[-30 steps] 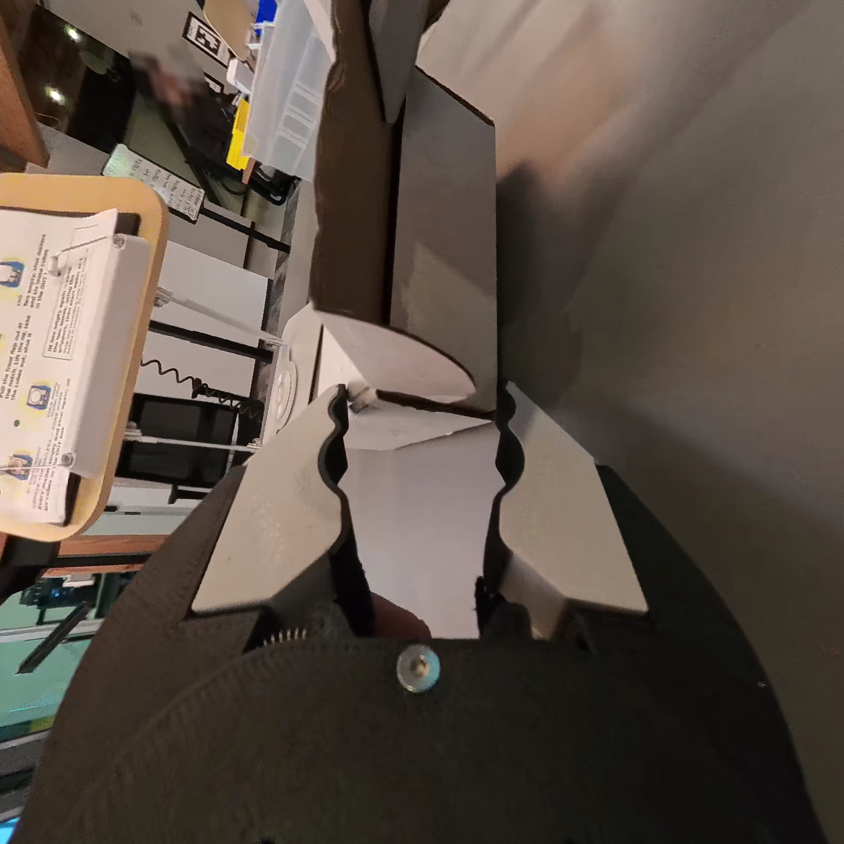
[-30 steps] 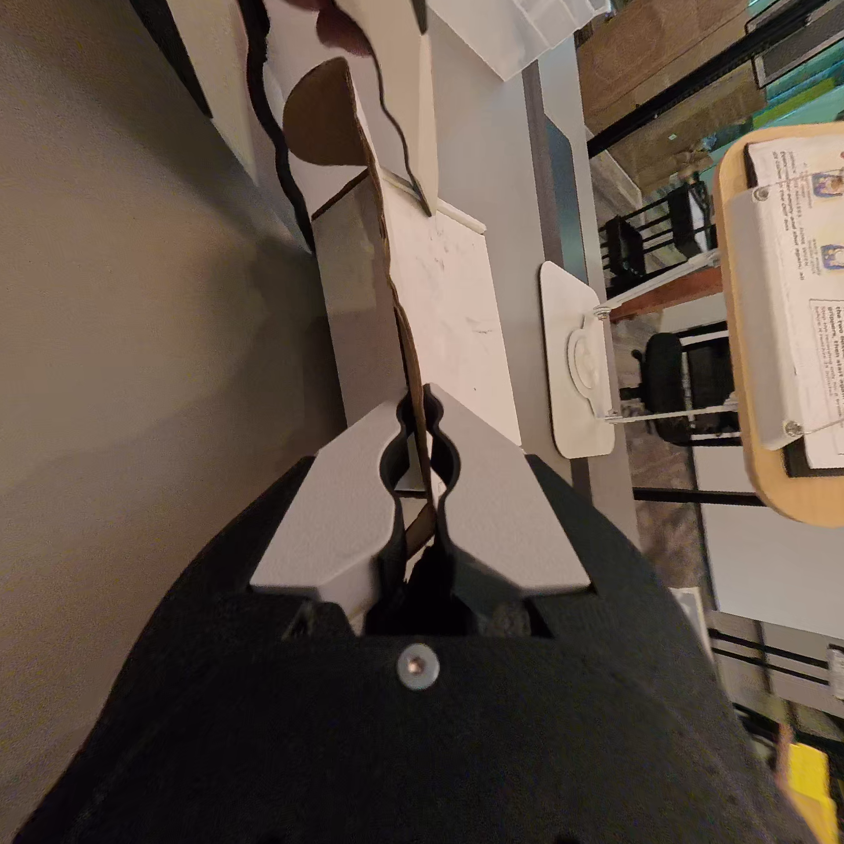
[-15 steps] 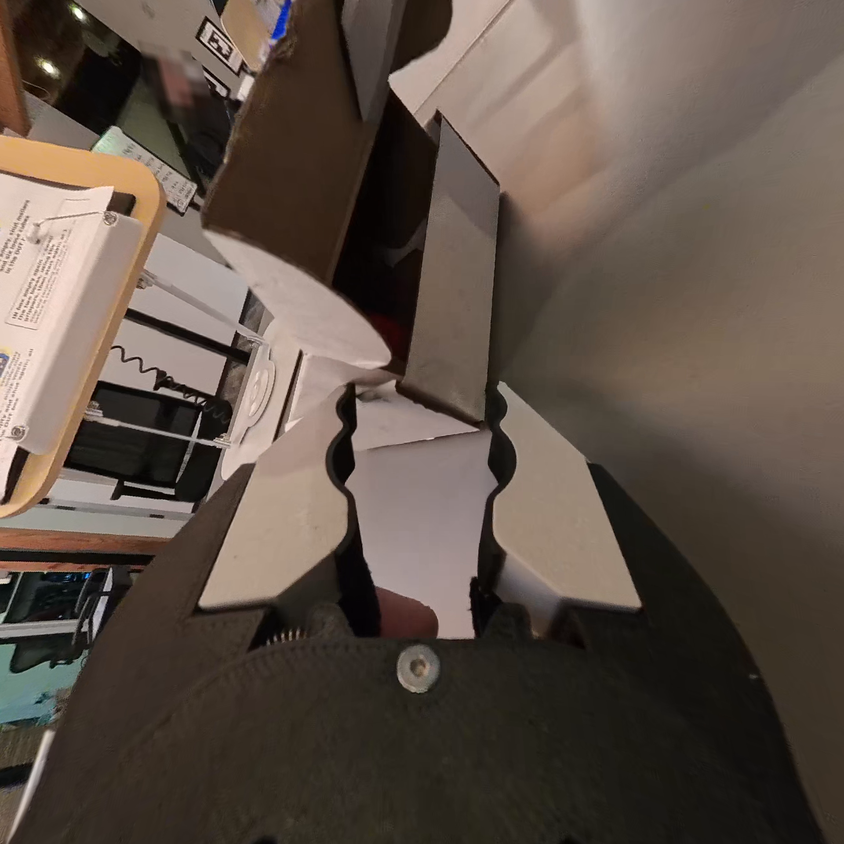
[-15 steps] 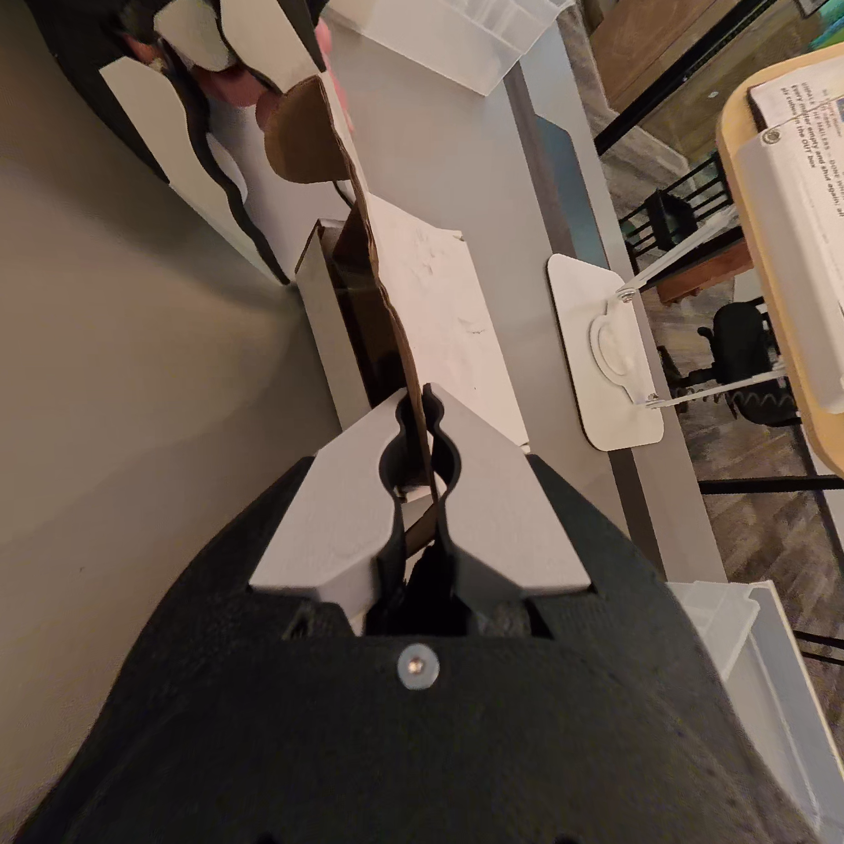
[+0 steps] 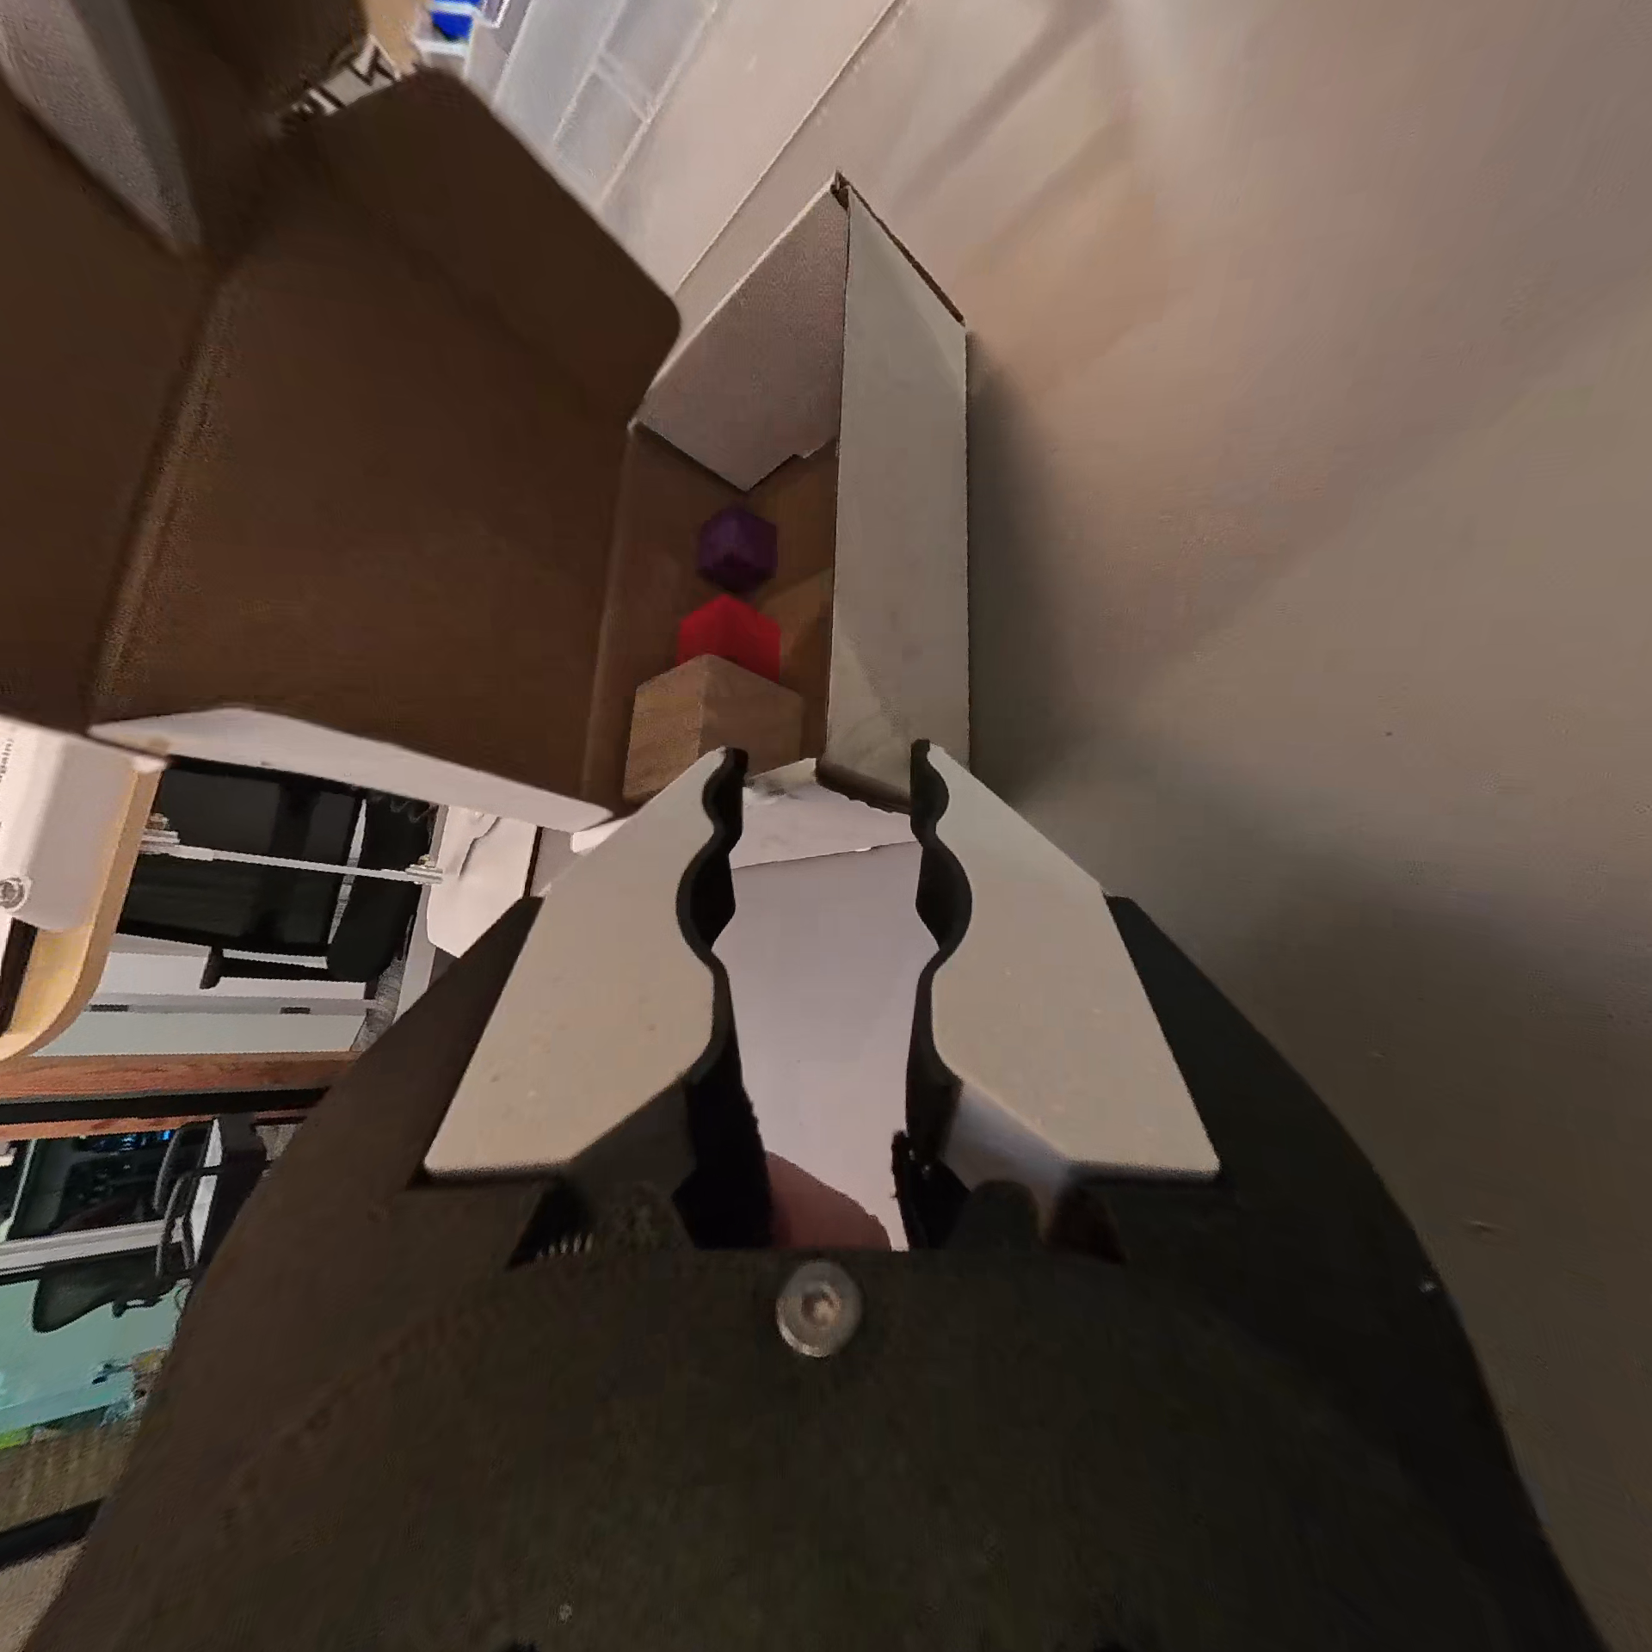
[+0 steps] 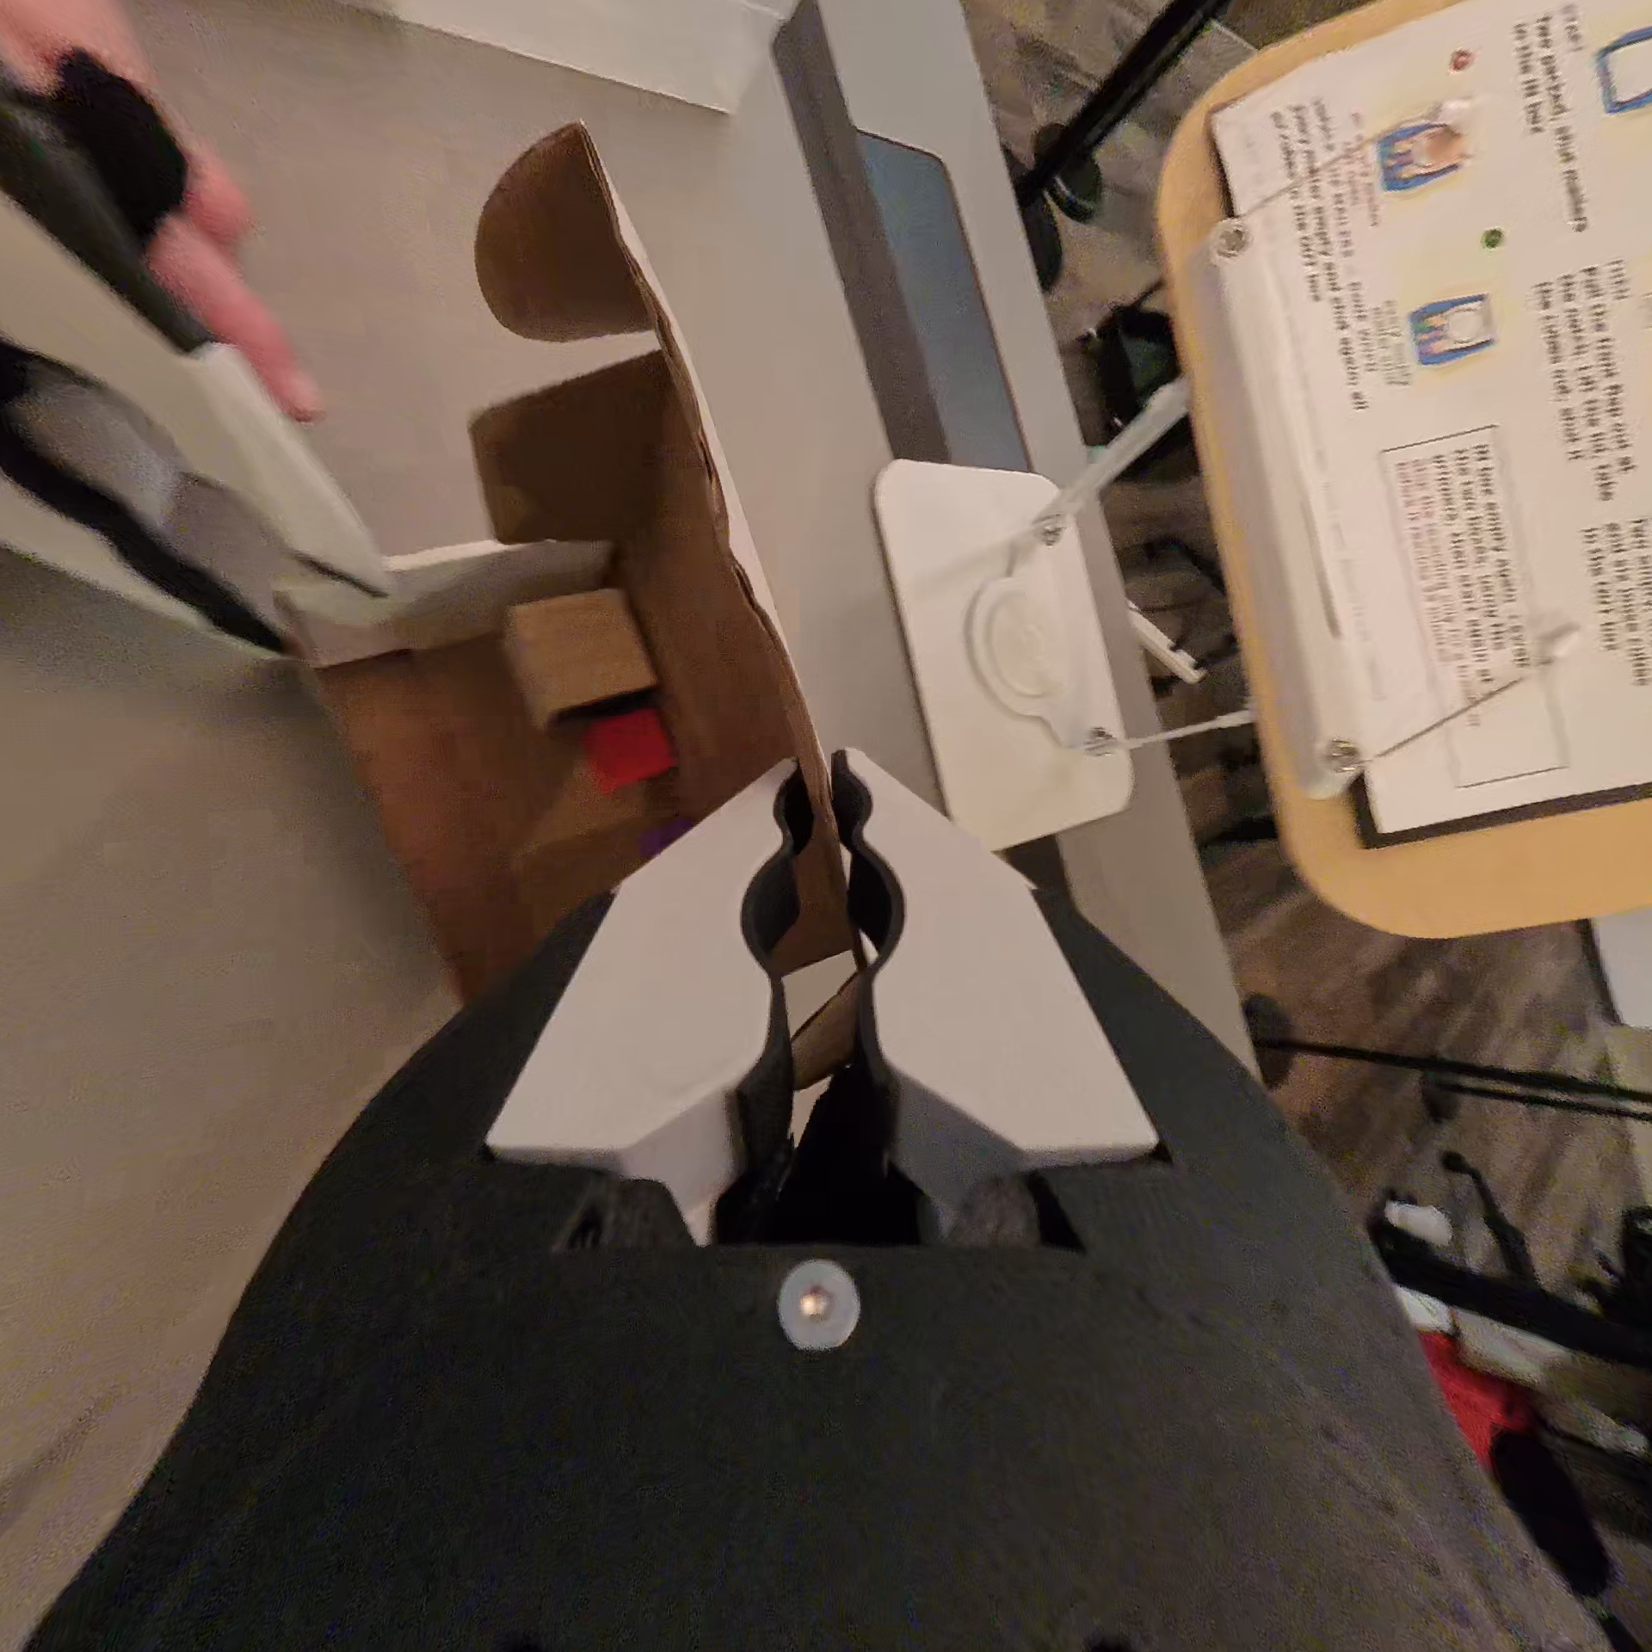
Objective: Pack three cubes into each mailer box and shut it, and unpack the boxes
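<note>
The right gripper [image 6: 821, 787], clamped on the brown corrugated lid [image 6: 715, 572], has swung it wide since a second ago, baring 3 cubes in the white mailer box [image 5: 903, 501] (unpacking can start): purple [image 5: 737, 549], red [image 5: 729, 636], wooden [image 5: 715, 715]. The left gripper [image 5: 827, 773] hangs open, empty, at the box's end.

This looks like a lab or office workspace set up for recording handling trials. A plain grey tabletop [image 6: 179, 894] fills much of both views. Beside it a printed instruction sheet [image 6: 1466, 429] is fixed to a rounded wooden board [image 6: 1189, 626], held up on a white stand [image 6: 1001, 644]. Clear plastic storage bins [image 5: 608, 98] sit at the far end of the tabletop. Beyond the edge are a patterned carpet floor [image 6: 1341, 1001], dark office chairs [image 5: 89, 1198] and black cables [image 6: 1475, 1082].
</note>
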Tool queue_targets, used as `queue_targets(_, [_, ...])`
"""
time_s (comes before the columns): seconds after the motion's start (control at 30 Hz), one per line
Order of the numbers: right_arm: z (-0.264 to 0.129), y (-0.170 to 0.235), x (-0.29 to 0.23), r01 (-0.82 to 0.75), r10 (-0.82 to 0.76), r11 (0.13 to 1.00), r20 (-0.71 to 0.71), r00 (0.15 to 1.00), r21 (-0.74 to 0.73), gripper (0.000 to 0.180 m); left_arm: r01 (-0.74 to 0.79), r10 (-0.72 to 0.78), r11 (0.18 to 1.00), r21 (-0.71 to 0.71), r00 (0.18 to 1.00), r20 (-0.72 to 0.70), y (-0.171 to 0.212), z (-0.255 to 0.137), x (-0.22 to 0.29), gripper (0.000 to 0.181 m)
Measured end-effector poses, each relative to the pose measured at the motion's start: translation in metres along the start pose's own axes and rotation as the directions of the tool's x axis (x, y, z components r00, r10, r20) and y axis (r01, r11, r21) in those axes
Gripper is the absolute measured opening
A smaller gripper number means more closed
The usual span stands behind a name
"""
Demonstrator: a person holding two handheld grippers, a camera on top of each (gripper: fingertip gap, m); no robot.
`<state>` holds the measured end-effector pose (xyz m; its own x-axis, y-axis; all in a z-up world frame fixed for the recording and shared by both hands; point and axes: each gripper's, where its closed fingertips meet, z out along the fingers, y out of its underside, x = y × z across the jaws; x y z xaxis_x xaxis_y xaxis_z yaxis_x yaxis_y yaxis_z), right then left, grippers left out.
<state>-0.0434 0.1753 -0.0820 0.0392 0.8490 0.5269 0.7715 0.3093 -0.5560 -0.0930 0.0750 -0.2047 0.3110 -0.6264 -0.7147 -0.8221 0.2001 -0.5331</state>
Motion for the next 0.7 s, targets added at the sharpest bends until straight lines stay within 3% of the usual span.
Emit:
queue_targets(0.23, [0.08,0.03,0.057,0.083,-0.116,0.973,-0.146,0.982,-0.218,0.002,-0.008,0.008,1.0,0.013,1.0,0.003,-0.003,0.0,0.002,0.034])
queue_targets(0.47, [0.126,0.052,0.043,0.089,-0.113,0.951,-0.063,0.992,-0.296,0.005,0.01,-0.008,0.999,0.04,0.999,-0.042,-0.014,-0.001,0.01,0.031])
queue_targets(0.7, [0.142,0.083,0.019,0.006,0.008,0.935,0.037,0.999,-0.354,0.018,0.02,-0.017,0.999,0.045,0.998,-0.068,-0.017,-0.003,0.014,0.031])
